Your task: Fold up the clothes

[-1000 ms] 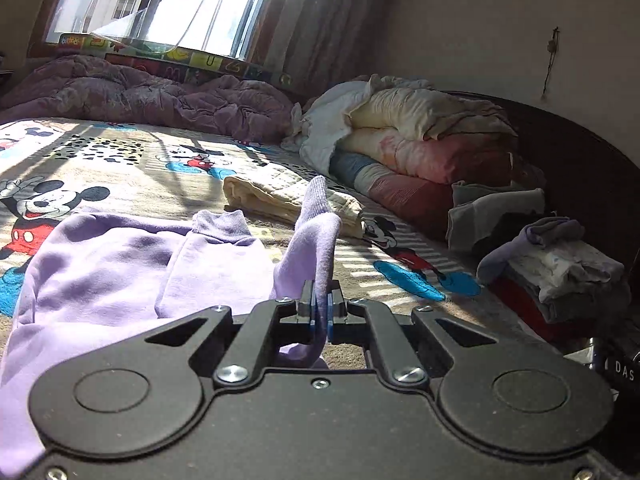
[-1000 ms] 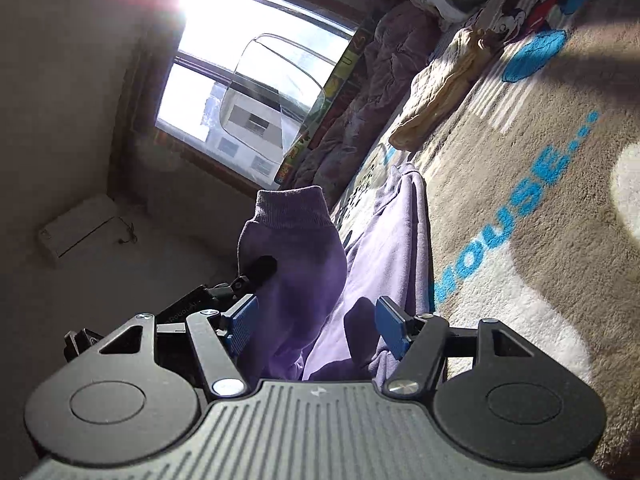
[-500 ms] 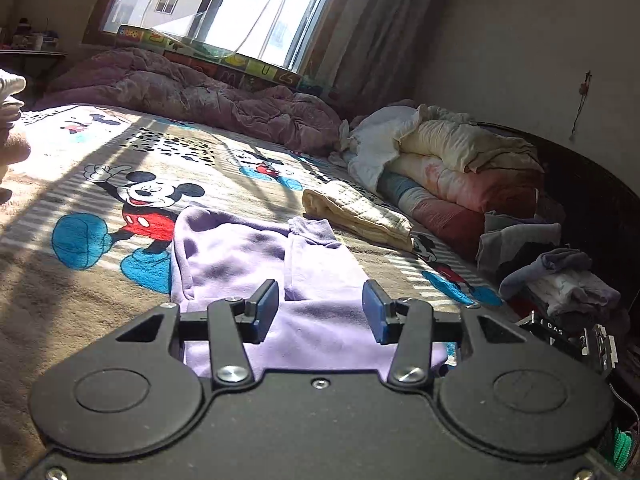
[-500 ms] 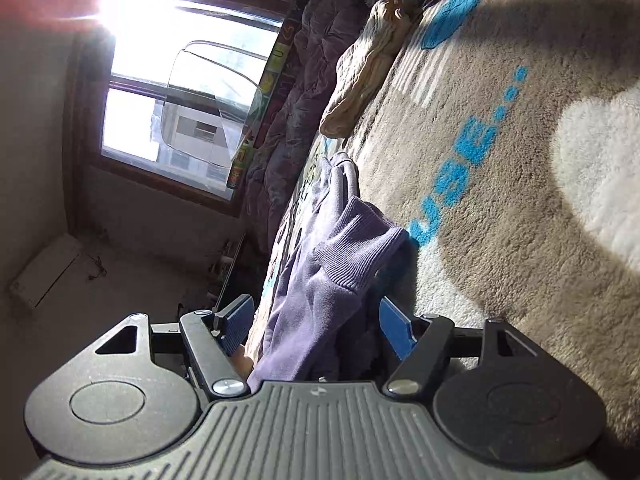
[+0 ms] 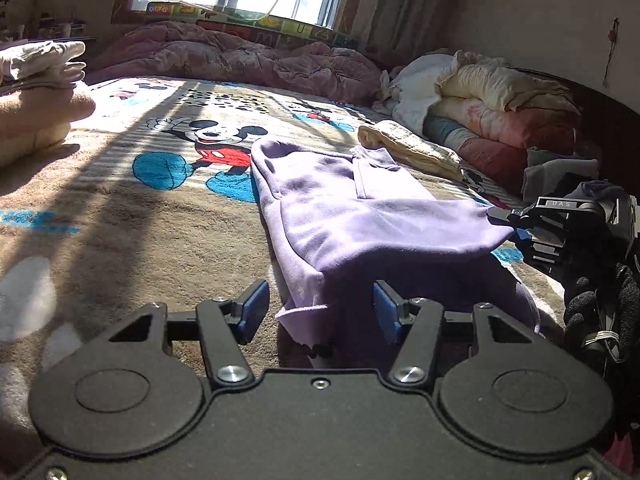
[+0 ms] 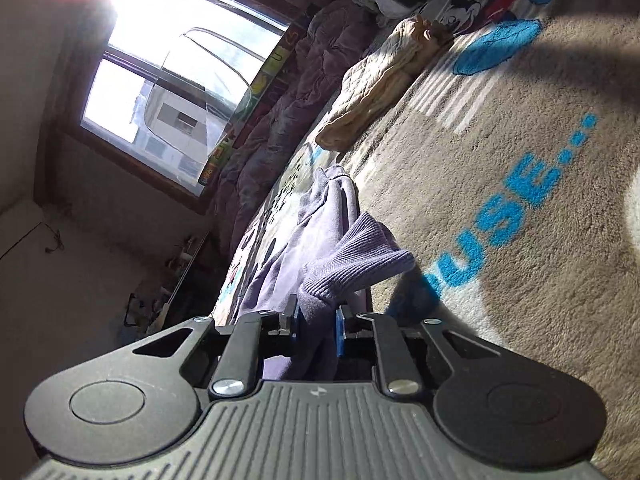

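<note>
A lilac sweatshirt lies on the Mickey Mouse blanket, one sleeve folded across its body. My left gripper stands open at the near hem, and a loose corner of the fabric lies between its blue pads without being pinched. My right gripper is shut on the ribbed lilac hem. In the left wrist view the right gripper pinches the sweatshirt's right edge, which is raised slightly, and a gloved hand holds it.
A folded beige garment lies just beyond the sweatshirt. Rolled quilts and loose clothes are piled at the right. A purple duvet runs under the window. Folded clothes are stacked at the far left.
My left gripper let go of the lilac sleeve, opened and came back to the near hem. My right gripper went from open to shut on the ribbed hem.
</note>
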